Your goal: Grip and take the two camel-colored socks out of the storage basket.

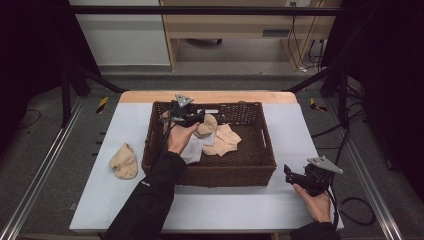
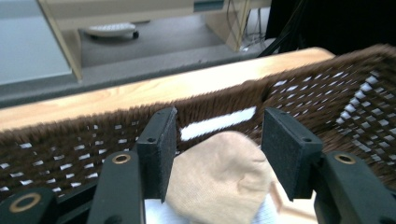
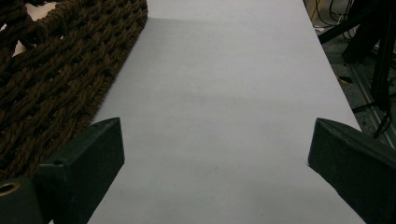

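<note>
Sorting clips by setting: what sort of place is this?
Probably a lab recording station, not a home: black frame bars overhead, loose cables on the floor, and a paper-covered table holding a basket.

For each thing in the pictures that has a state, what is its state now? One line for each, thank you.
left tongs: open, a beige sock between the jaws, inside the basket.
right tongs: open wide, nothing between them, over the white cover.
basket: upright, holds socks and white cloth.
beige sock: bunched, between the left tongs' jaws.
sock on the table: crumpled, left of the basket, outside it.
</note>
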### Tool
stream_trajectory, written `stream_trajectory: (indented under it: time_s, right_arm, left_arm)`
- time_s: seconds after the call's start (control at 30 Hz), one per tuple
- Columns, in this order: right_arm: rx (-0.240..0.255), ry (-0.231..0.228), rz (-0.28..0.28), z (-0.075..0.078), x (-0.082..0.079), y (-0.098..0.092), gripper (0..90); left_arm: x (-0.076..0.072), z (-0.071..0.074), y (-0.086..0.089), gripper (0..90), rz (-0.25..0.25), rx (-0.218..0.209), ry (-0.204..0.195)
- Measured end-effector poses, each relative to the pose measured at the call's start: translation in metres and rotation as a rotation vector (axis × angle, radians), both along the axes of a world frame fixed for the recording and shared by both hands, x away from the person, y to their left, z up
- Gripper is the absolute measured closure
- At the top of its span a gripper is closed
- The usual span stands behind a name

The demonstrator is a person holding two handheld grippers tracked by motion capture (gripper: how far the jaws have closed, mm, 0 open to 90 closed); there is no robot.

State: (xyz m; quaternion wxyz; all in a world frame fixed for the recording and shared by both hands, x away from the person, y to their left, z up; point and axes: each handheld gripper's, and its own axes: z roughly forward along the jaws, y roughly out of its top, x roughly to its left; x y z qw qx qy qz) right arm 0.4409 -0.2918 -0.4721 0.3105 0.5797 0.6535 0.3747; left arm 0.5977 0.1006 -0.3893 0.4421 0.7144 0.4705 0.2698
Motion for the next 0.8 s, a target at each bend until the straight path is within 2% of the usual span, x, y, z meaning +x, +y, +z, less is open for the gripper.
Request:
stream_trajectory:
  time_s: [0.03,0.13,0.17,0.23,0.37,0.43,0.6,0.63,0.67,0.8]
  right_arm:
    - [0.0,0.001,0.001,0.0,0.0,0.0,4.0]
    - [-0.001,0.001,-0.001,0.0,0.0,0.0,4.0]
    - [-0.001,0.001,-0.001,0.0,0.0,0.0,4.0]
    - [0.001,0.006,-0.002,0.0,0.0,0.0,4.0]
    - [-0.001,0.005,0.0,0.0,0.0,0.0,4.0]
    - [0.001,0.004,0.001,0.0,0.0,0.0,4.0]
    - [-0.003,0.006,-0.002,0.0,0.0,0.0,4.0]
    - [-0.003,0.006,-0.003,0.0,0.0,0.0,3.9]
    - [-0.003,0.006,-0.003,0.0,0.0,0.0,3.9]
    - [-0.004,0.007,0.0,0.0,0.0,0.0,3.9]
  left_arm:
    - [0.002,-0.002,-0.001,45.3,0.003,0.003,0.005]
    - [0.007,-0.012,-0.002,45.3,0.01,0.051,0.025]
    - [0.007,-0.012,-0.002,45.3,0.01,0.051,0.025]
    - [0.012,-0.02,-0.001,44.3,0.023,0.088,0.054]
    - [0.014,-0.027,-0.002,43.3,0.019,0.094,0.086]
    - [0.015,-0.031,-0.004,43.2,0.009,0.118,0.091]
    - [0.017,-0.036,-0.003,43.2,0.02,0.137,0.108]
    - [0.018,-0.038,-0.003,42.4,0.021,0.158,0.12]
    - [0.018,-0.042,-0.003,41.4,0.012,0.164,0.149]
    - [0.02,-0.047,-0.003,39.6,0.01,0.166,0.18]
